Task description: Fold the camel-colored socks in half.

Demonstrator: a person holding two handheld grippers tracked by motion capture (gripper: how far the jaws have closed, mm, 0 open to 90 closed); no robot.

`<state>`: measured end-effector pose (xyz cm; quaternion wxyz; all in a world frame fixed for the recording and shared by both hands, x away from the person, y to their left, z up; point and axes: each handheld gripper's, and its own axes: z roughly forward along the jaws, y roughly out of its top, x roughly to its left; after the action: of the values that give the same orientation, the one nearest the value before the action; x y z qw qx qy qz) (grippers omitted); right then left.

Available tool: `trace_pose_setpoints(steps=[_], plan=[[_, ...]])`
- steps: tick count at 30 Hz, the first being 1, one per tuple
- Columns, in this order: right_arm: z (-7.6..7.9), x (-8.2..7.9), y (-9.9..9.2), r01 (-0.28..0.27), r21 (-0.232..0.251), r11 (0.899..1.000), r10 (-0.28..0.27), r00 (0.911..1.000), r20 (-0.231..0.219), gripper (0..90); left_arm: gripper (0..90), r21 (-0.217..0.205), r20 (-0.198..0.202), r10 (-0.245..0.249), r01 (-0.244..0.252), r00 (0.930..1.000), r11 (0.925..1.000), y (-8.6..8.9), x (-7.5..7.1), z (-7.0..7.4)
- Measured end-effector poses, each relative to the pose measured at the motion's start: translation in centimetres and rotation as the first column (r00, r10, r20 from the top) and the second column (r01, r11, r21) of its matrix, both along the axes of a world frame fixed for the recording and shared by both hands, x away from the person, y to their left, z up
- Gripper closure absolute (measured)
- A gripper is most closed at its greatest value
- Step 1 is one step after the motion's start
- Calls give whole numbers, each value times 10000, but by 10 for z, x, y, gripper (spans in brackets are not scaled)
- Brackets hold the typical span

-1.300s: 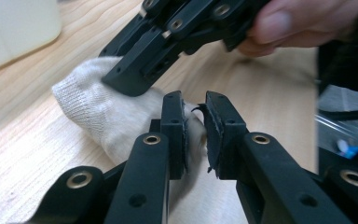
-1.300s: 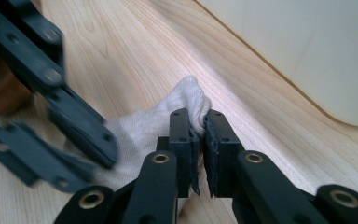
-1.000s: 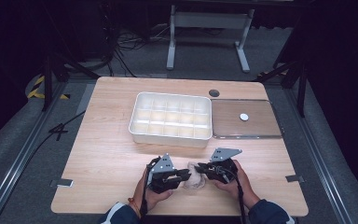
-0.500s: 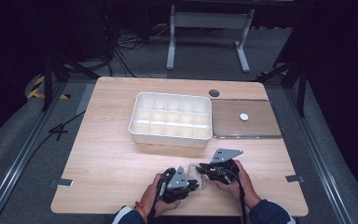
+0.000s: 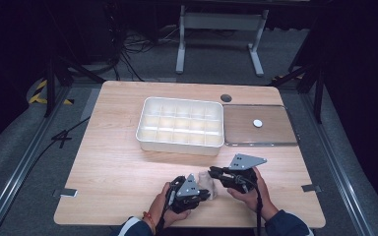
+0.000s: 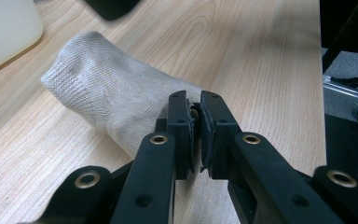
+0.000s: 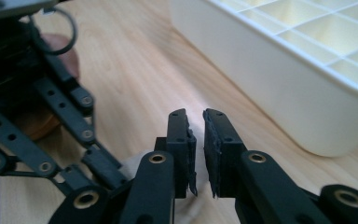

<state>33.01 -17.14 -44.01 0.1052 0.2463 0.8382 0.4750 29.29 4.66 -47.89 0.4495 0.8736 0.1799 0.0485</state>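
A beige knitted sock (image 5: 208,185) (image 6: 107,93) lies on the wooden table near its front edge, between my two grippers. My left gripper (image 5: 204,194) (image 6: 196,105) is shut on a fold of the sock, with fabric pinched between its pads. My right gripper (image 5: 212,172) (image 7: 196,116) hovers just beyond the sock, pointing left. Its jaws stand shut to a thin slit with nothing between the tips. The left gripper's black linkage (image 7: 42,116) fills the left of the right gripper view.
A white compartment tray (image 5: 179,145) (image 7: 270,93) (image 6: 4,32) stands mid-table, just beyond the grippers. To its right lies a flat clear-rimmed lid (image 5: 256,140) with a small white disc (image 5: 258,123) on it. The table's front edge is close behind the hands.
My left gripper has shifted a little to the right and toward the front edge, up against the sock. The right gripper has stayed where it was.
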Motion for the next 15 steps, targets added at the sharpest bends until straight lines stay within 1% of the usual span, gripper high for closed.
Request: trace_pose_setpoints(steps=[1,2,4,5,6,9,11,13,15], plan=[[-2,-1,5,-166,-154,9997,166,9999,25,808,829,-19,-33,37,-37,10000,10000,0,0,0],[-5,-1,9,-306,-245,9992,305,9995,-46,808,830,-9,-27,22,-22,10000,10000,0,0,0],[-10,-1,15,-455,-485,9978,450,9989,-109,824,830,24,-35,16,-16,10000,10000,0,0,0],[-10,-1,15,-455,-485,9978,450,9989,-109,824,830,17,-13,16,-16,10000,10000,0,0,0],[-14,-2,18,-380,-765,9963,371,9992,-137,840,830,9,-14,35,-35,10000,10000,0,0,0],[-20,1,20,-167,-984,9950,144,9996,-246,864,830,40,-38,20,-20,10000,10000,0,0,0],[-22,3,17,37,-1339,9910,-57,9999,-140,867,830,67,22,0,0,10000,10000,0,0,0],[-25,5,14,107,-1158,9932,-148,9993,-351,868,830,84,-25,-8,9,10000,10000,0,0,0],[-25,4,14,167,-1207,9925,-210,9992,-343,869,830,150,13,-8,8,10000,9999,0,0,1]])
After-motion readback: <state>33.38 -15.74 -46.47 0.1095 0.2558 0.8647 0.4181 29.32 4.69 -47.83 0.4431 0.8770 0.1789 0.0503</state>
